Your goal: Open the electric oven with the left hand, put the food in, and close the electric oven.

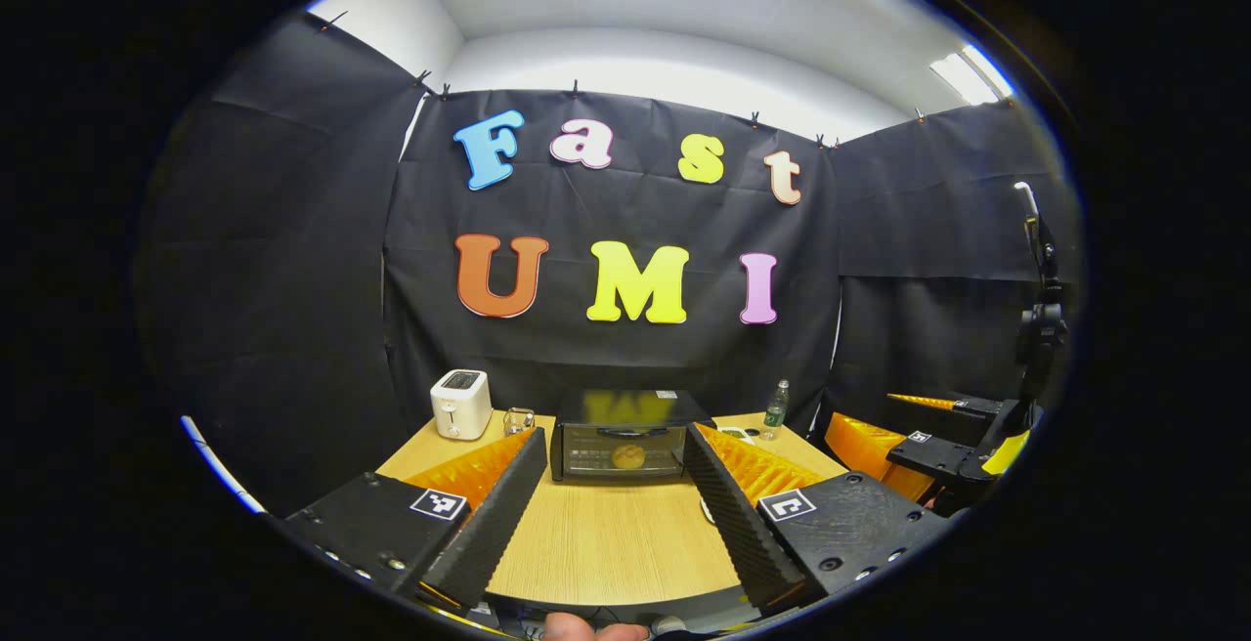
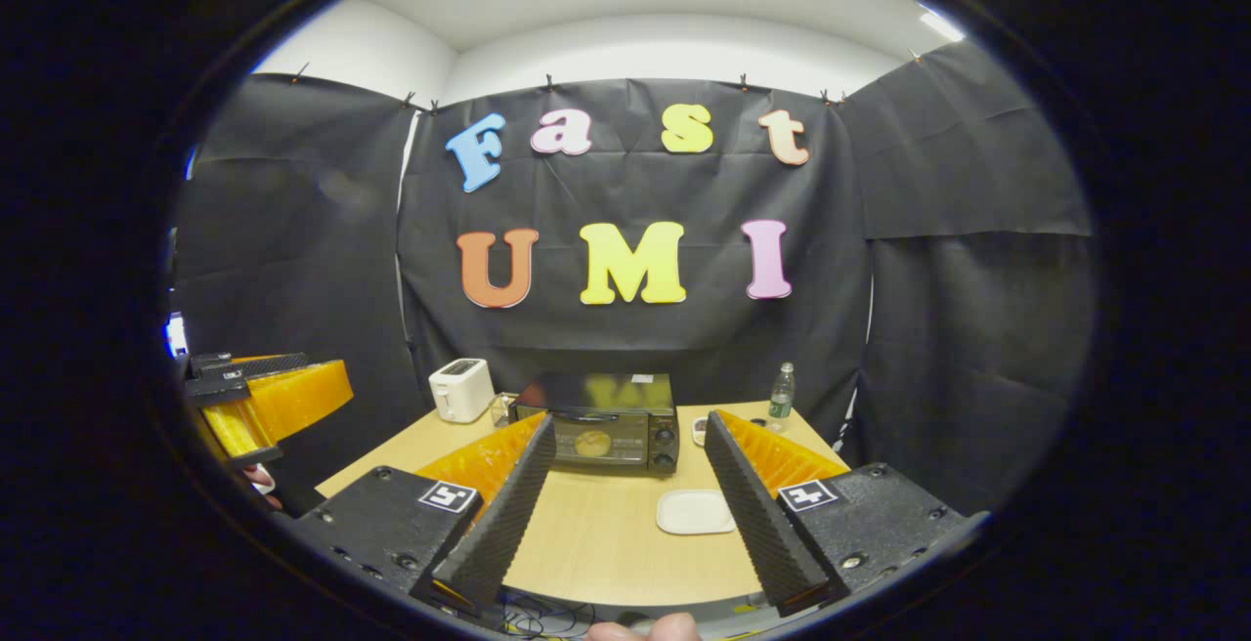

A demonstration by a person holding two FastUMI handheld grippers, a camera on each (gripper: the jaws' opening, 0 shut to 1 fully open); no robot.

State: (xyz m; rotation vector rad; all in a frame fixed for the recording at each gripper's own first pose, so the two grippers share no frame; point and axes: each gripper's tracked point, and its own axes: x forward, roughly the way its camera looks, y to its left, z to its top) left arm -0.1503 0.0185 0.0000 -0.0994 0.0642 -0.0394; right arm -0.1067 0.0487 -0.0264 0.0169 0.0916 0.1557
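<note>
Oven (image 2: 600, 436) mid-table, food (image 2: 592, 443) inside | toaster (image 2: 460, 389) to its left | bottle (image 2: 780, 395) right | plate (image 2: 695, 511) in front

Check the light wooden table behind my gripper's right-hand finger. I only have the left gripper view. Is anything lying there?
Observer: Yes. The right gripper view shows a small white rectangular plate on the light wooden table, in front of the oven, with nothing on it.
Operator: That finger also hides the right end of the black electric oven. Are there controls there?
Observer: Yes. On the black electric oven, two round knobs sit one above the other, just right of its shut glass door.
</note>
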